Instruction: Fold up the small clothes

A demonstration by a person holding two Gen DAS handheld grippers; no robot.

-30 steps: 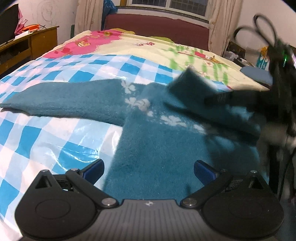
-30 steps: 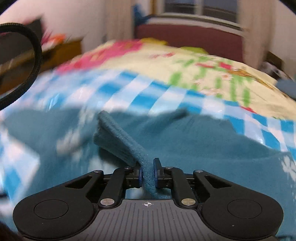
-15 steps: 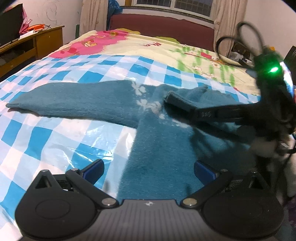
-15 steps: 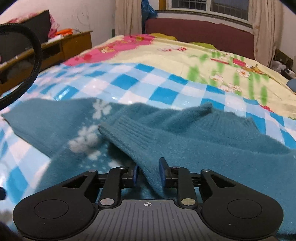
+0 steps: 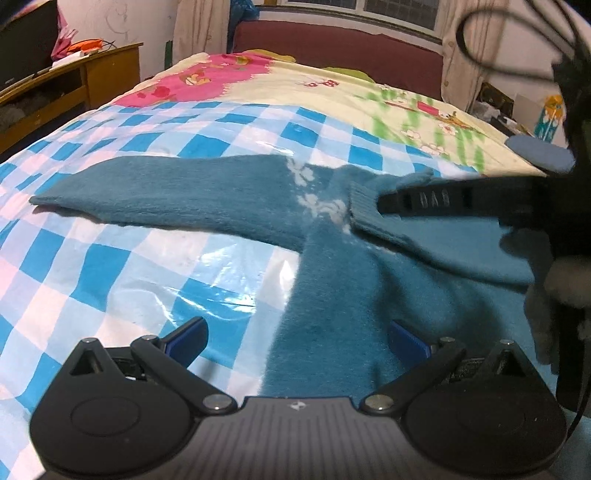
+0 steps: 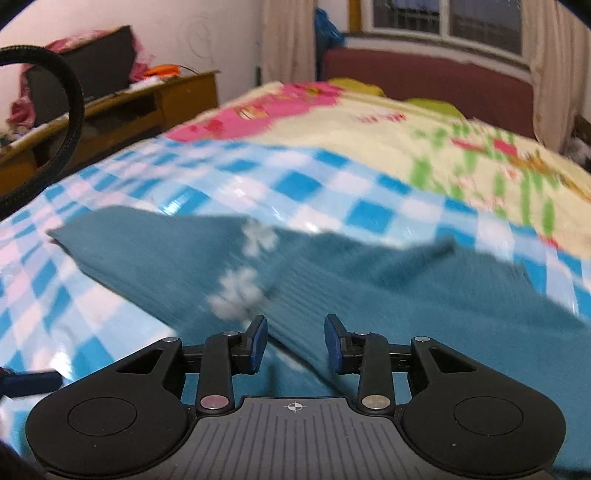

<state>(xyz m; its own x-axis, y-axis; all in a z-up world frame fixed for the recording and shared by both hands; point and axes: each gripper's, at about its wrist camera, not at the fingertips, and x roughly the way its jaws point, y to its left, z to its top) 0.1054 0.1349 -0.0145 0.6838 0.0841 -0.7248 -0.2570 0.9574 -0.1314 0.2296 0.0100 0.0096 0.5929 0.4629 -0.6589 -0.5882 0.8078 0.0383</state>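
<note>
teal sweater (image 5: 332, 302) spread flat on the bed (image 5: 110, 258), over the blue-and-white checked plastic sheet (image 5: 207, 266). one sleeve (image 5: 166, 195) stretched out to the left of the sweater body, lying flat on the checks. white flower pattern (image 5: 314, 201) at the shoulder, where that sleeve meets the body. other sleeve folded across the chest, ribbed cuff (image 5: 364, 206) just right of the flowers.

left claw (image 5: 297, 341) low at the near hem of the sweater, blue fingers (image 5: 188, 338) wide apart, one over the plastic sheet, the other over the knit, gripping nothing.

right claw (image 6: 295, 345) over the folded sleeve, blue pads (image 6: 258, 341) parted, with the ribbed cuff (image 6: 303, 332) lying loose between them, not pinched. seen from the left wrist as a black arm (image 5: 461, 199) reaching in from the right of the sweater, tip at the cuff. right wrist view blurred.

beyond the sweater, yellow cartoon-print bedspread (image 5: 332, 99), then dark red headboard (image 5: 351, 48) under a window (image 6: 443, 22) with curtains. wooden table (image 5: 74, 88) left of the bed, clutter on top.
</note>
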